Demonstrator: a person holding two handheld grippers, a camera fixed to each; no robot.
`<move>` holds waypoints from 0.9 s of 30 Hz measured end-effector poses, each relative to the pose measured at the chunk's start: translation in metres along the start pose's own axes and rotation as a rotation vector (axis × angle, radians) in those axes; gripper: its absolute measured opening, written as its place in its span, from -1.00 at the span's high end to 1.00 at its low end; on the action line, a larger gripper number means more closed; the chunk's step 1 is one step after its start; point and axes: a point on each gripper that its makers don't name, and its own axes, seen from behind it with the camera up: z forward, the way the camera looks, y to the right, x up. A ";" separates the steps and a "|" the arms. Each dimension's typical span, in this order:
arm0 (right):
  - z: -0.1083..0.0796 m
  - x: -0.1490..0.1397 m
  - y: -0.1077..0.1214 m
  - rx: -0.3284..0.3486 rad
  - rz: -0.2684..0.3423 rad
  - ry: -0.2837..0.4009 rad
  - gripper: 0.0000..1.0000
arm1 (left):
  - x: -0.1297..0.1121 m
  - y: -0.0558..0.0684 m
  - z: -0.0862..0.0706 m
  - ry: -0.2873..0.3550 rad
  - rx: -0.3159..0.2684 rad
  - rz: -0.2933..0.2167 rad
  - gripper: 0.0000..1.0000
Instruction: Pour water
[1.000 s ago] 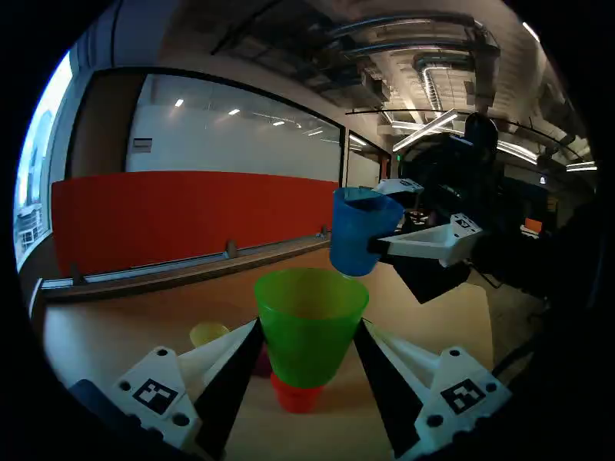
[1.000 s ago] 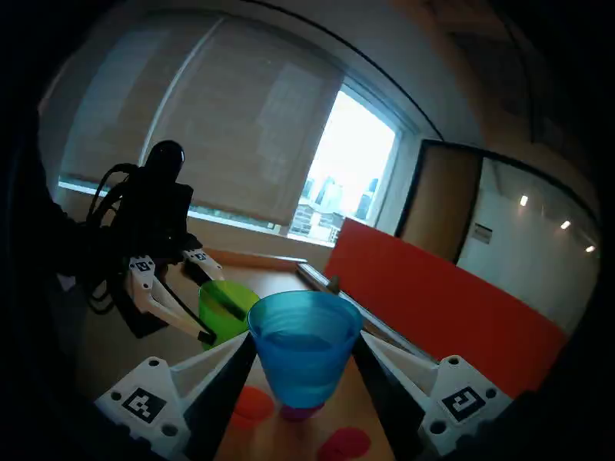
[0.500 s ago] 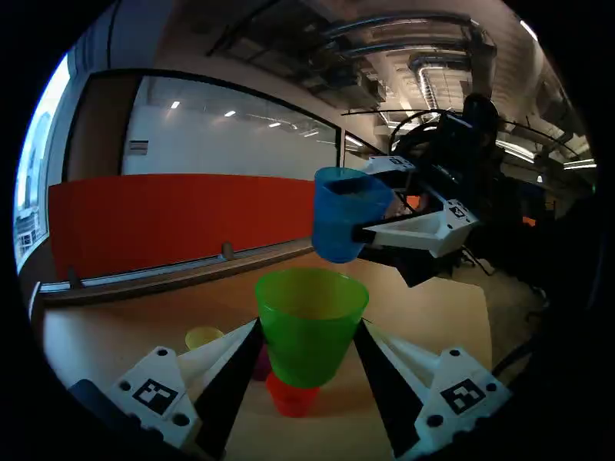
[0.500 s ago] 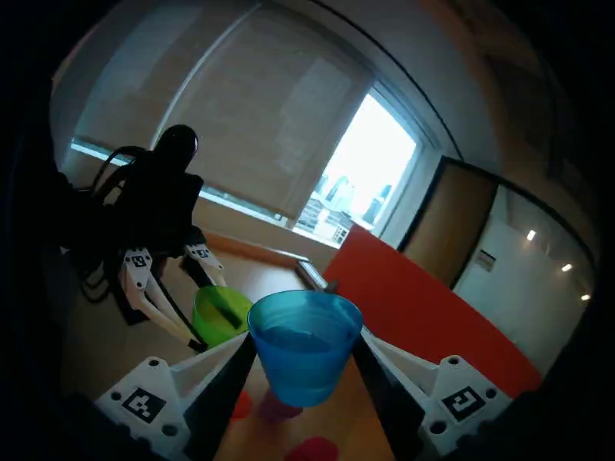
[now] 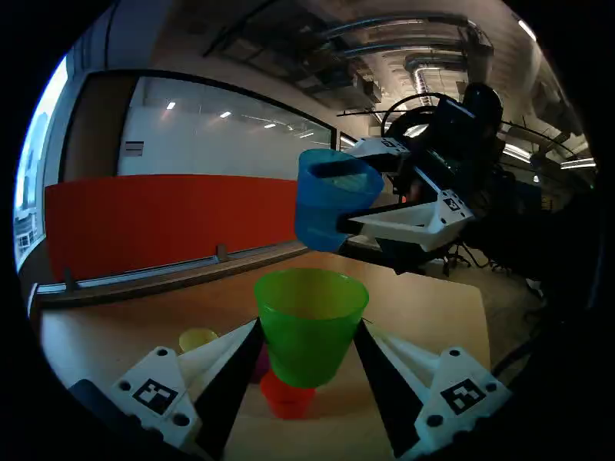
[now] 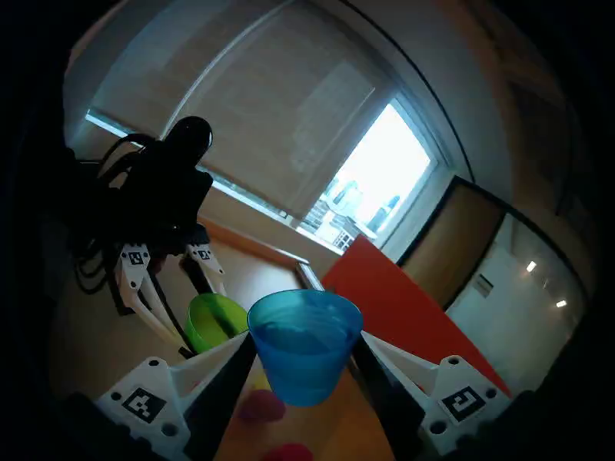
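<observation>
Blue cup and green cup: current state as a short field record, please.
blue cup: gripped by right gripper, both fingers on it, water inside
green cup: held upright by left gripper, raised off the table
relation: blue cup higher than the green cup's rim, slightly tilted, not touching
pour: no stream visible
also on table: yellow cup, red cup
</observation>
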 end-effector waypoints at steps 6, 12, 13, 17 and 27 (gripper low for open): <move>0.002 0.004 0.003 -0.003 -0.045 0.000 -0.77 | -0.003 0.001 0.002 0.001 -0.007 -0.009 -0.62; 0.004 0.005 0.003 -0.001 -0.084 -0.002 -0.77 | -0.006 0.002 0.002 -0.003 -0.010 -0.009 -0.62; 0.005 0.005 0.004 -0.001 -0.090 -0.003 -0.77 | -0.006 0.002 0.002 -0.003 -0.011 -0.009 -0.62; 0.006 0.006 0.005 -0.002 -0.113 -0.006 -0.77 | -0.007 0.005 0.003 -0.003 -0.017 -0.008 -0.62; 0.007 0.010 0.010 -0.002 -0.178 -0.007 -0.77 | -0.011 0.007 0.005 -0.006 -0.033 -0.011 -0.63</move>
